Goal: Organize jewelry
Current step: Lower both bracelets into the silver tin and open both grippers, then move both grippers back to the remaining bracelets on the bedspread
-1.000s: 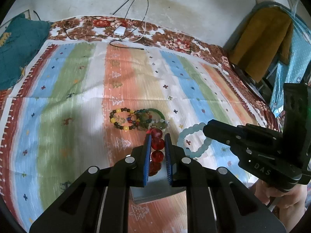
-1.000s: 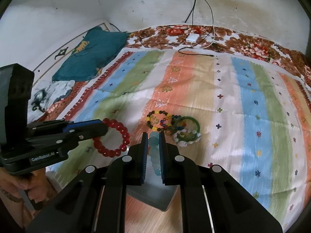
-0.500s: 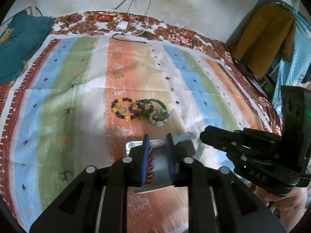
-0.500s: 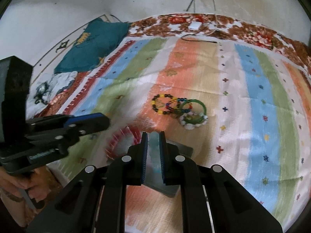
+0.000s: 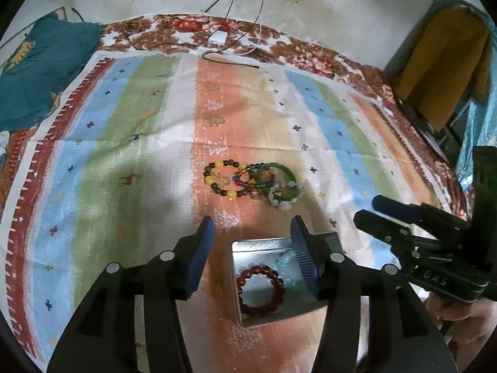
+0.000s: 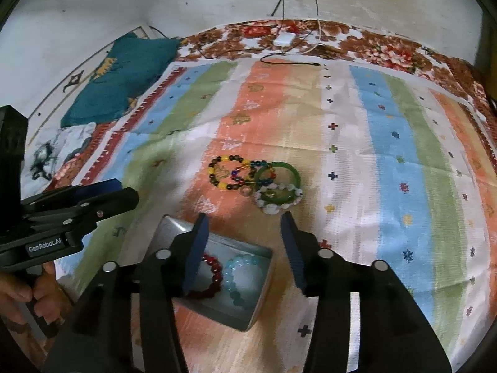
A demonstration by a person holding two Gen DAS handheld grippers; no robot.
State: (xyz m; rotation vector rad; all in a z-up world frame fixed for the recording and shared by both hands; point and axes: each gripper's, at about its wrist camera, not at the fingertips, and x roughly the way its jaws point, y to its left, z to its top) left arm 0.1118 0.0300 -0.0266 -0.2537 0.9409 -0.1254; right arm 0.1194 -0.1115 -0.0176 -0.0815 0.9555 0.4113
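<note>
Striped bedspread [image 5: 149, 143] over the bed, in bands of blue, green, white and orange with small crosses and tree motifs. Floral sheet [image 6: 372, 46] along the far edge, with a white charger [image 5: 217, 38] and dark cables [image 6: 289, 59] trailing onto it from the wall. Teal pillow [image 6: 124, 74] at the far left corner; yellow-brown garment [image 5: 441, 71] hanging at the right of the left wrist view.

Small open metal box [image 6: 248, 320] on the orange band, nearest the cameras, right below both pairs of fingers. Inside it, lying flat and side by side: a dark red bead bracelet [image 5: 260, 290] and a pale blue bead bracelet [image 6: 242, 276], partly hidden behind one blue pad in each view.

Just beyond the box, a cluster of loose jewelry on the bedspread: a brown and yellow bead bracelet [image 6: 223, 172], a thin string of multicoloured beads [image 6: 248, 174], a green bangle [image 6: 279, 181] overlapping a white bead bracelet [image 6: 276, 202], all touching or overlapping. Nothing between the cluster and the box.

Left gripper [image 5: 251, 233] over the box, jaws opening, nothing held between the fingers. Right gripper [image 6: 242, 227] likewise opening and empty, hovering over the box's far edge. A hand [image 6: 18, 292] on each handle at the frame edges.
</note>
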